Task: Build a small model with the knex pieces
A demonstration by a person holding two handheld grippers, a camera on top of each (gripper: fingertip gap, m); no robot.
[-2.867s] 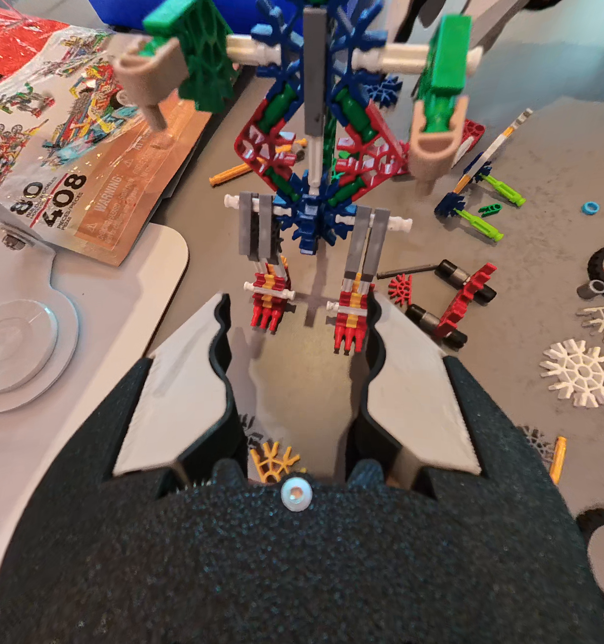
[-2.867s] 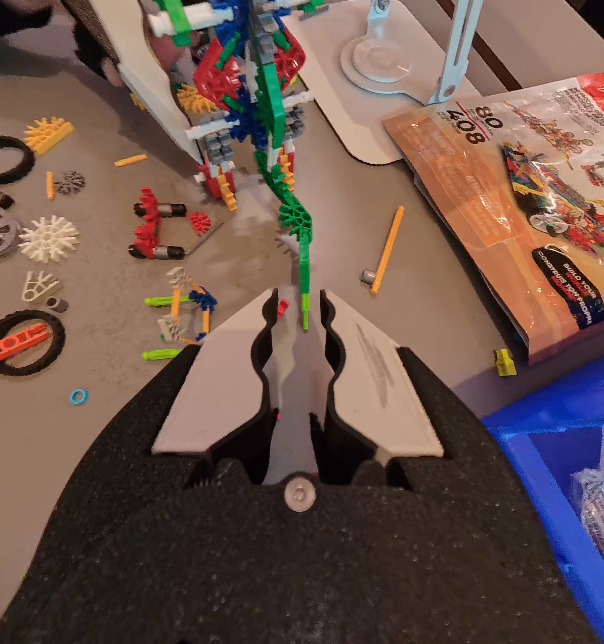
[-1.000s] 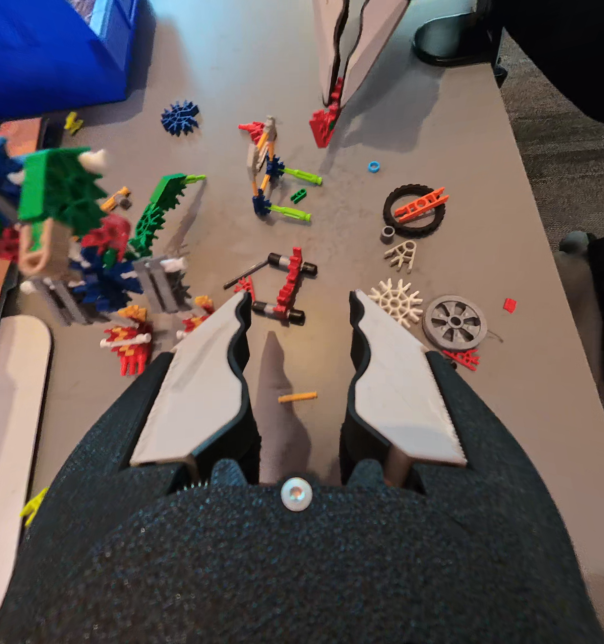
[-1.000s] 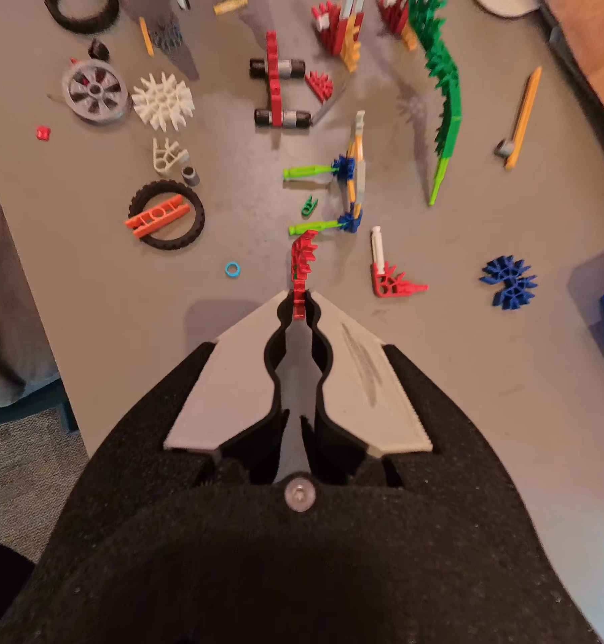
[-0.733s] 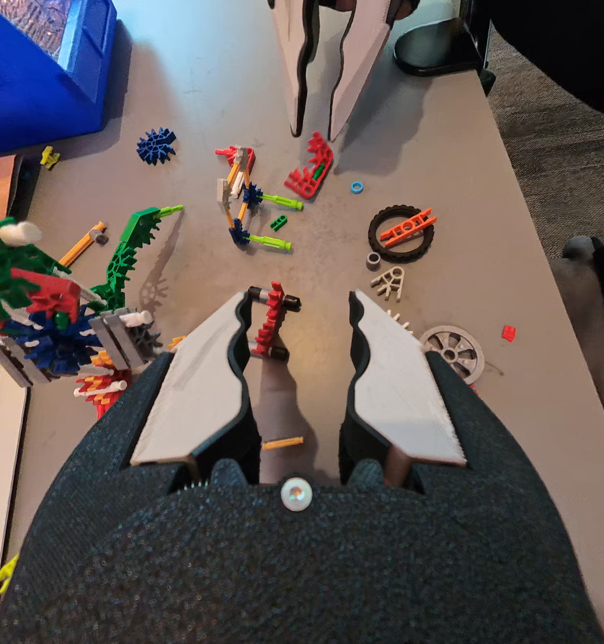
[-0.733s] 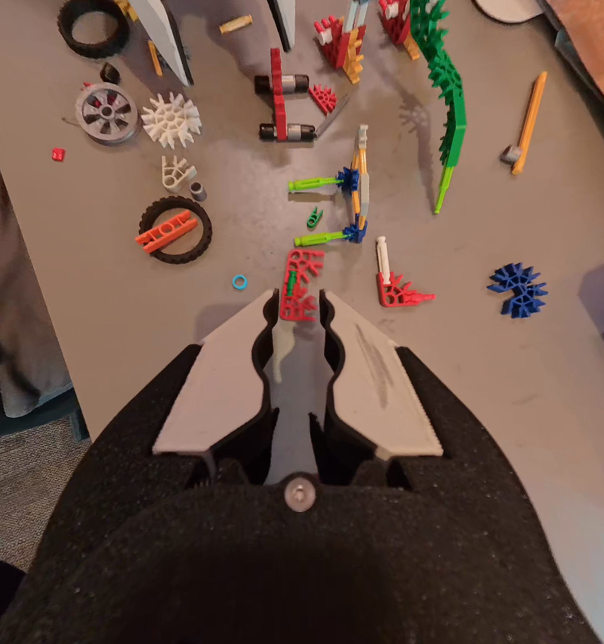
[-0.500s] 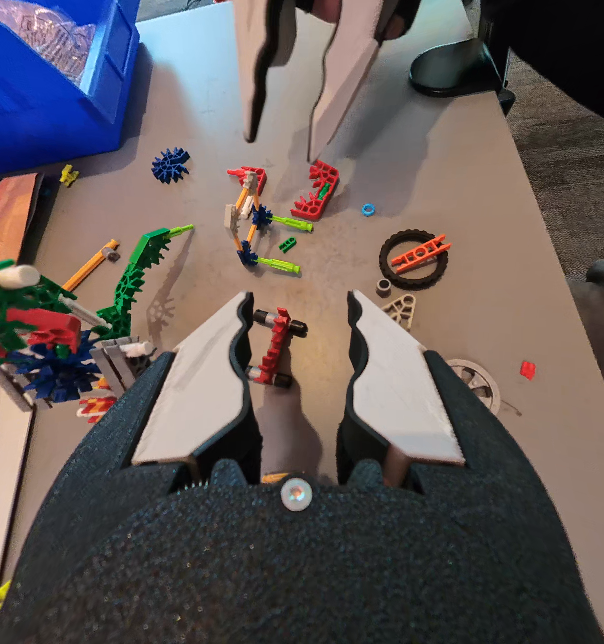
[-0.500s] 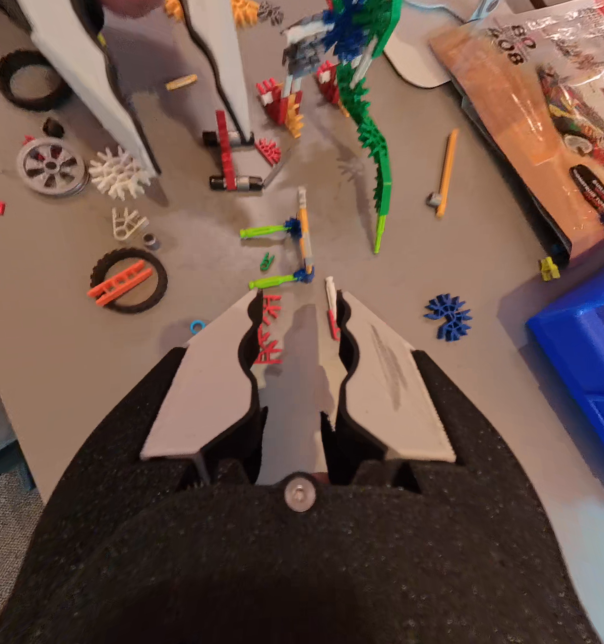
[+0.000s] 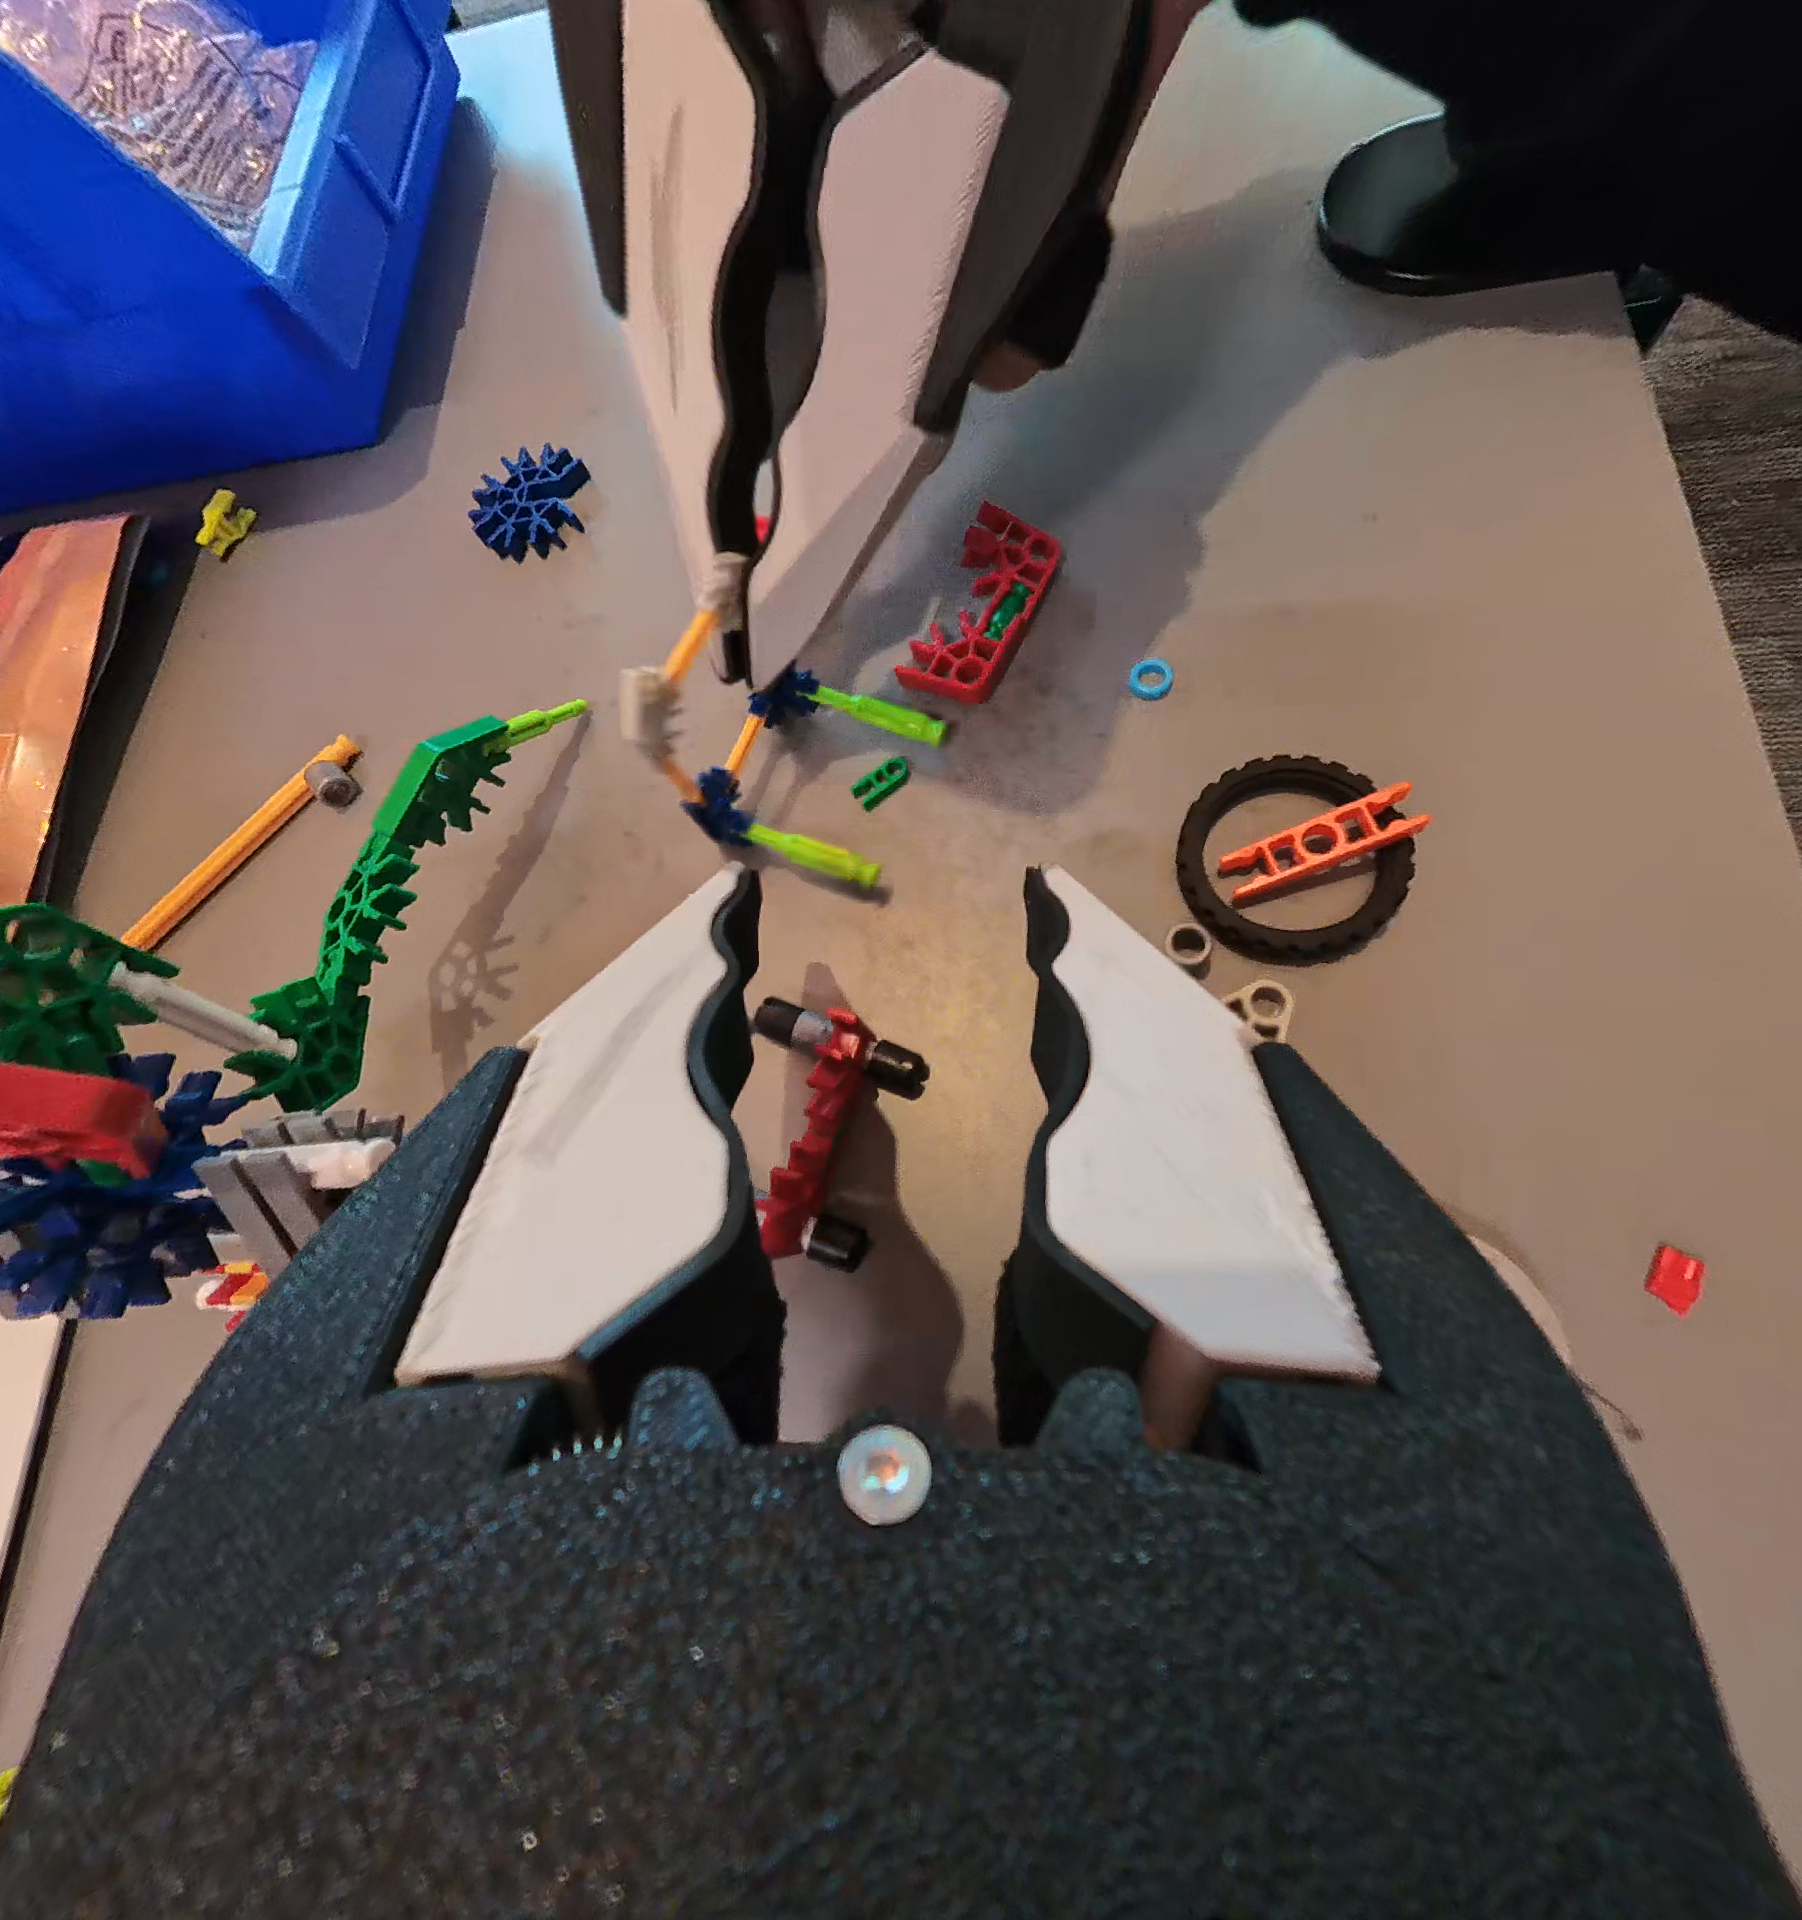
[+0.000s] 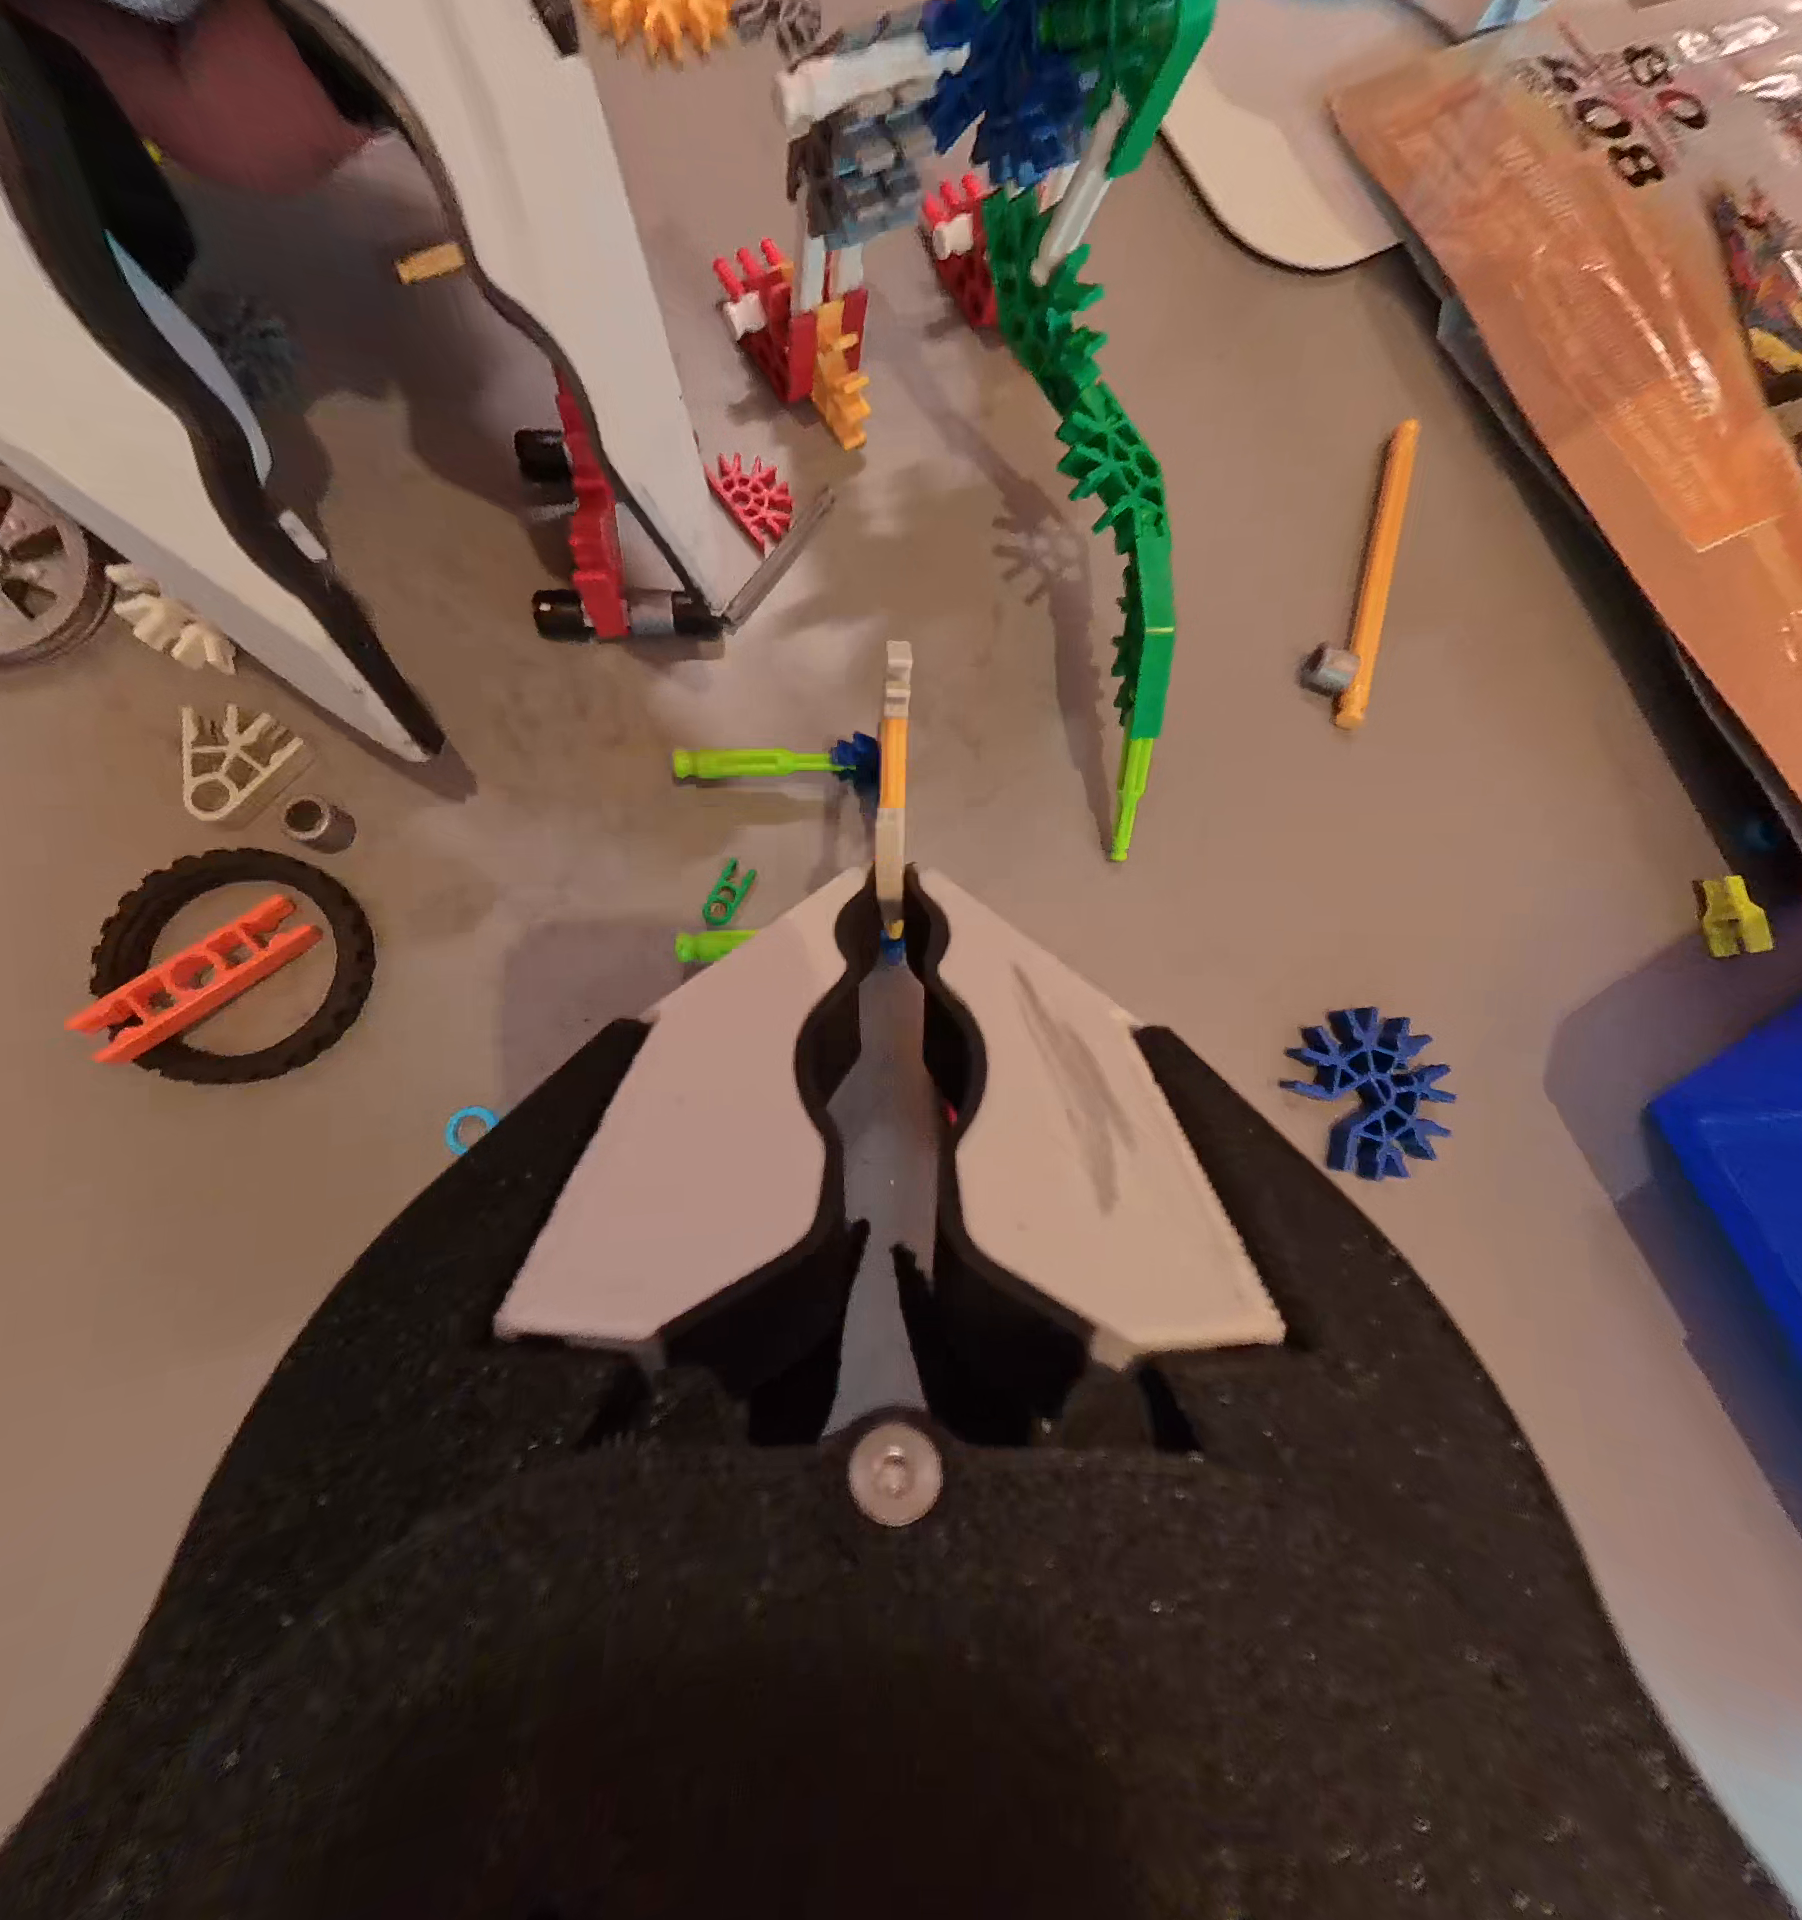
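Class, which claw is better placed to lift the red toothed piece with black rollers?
Probably left: left claw stands open astride the red toothed piece; right claw is shut on the orange-rod assembly.

Both grippers look alike. The left gripper (image 9: pixel 886 883) and right gripper (image 10: pixel 892 883) each have a rough, speckled black body, a round silver screw at its centre, and two pale grey wedge-shaped fingers (image 9: pixel 606 1132) edged inside with wavy black pads.
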